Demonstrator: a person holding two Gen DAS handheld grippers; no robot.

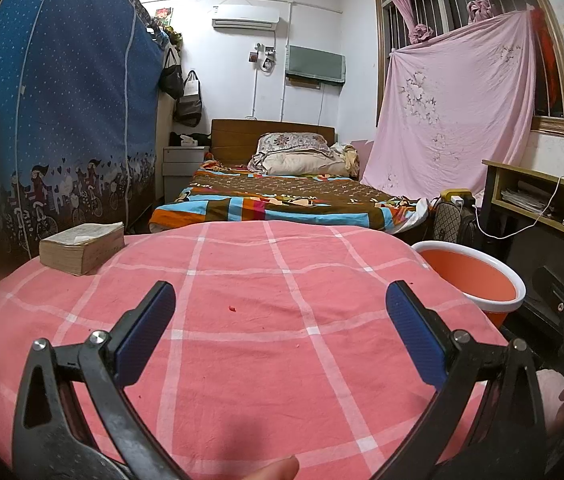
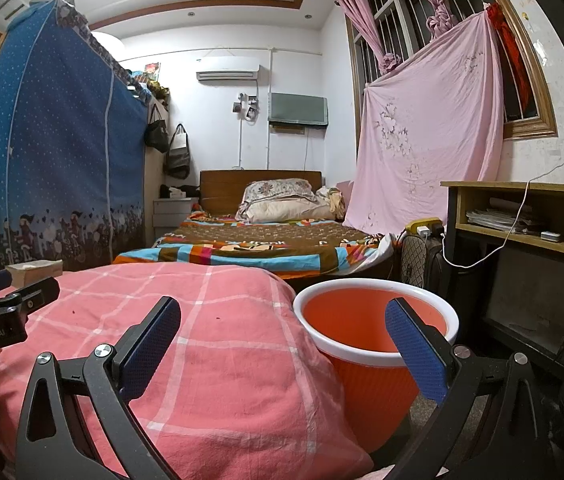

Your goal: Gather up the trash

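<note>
Pink checked cloth (image 1: 282, 360), grippers (image 1: 281, 332) apart, empty.

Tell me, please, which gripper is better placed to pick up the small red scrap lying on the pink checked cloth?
Left. The left gripper is open with the red scrap just ahead between its fingers. The right gripper faces the orange bin at the cloth's edge.

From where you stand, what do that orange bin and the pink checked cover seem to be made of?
The orange bin looks like moulded plastic: ribbed wall, smooth white rim with a soft sheen. The pink checked cover looks like woven cotton, matte and creased, though the fibre can't be confirmed.
</note>
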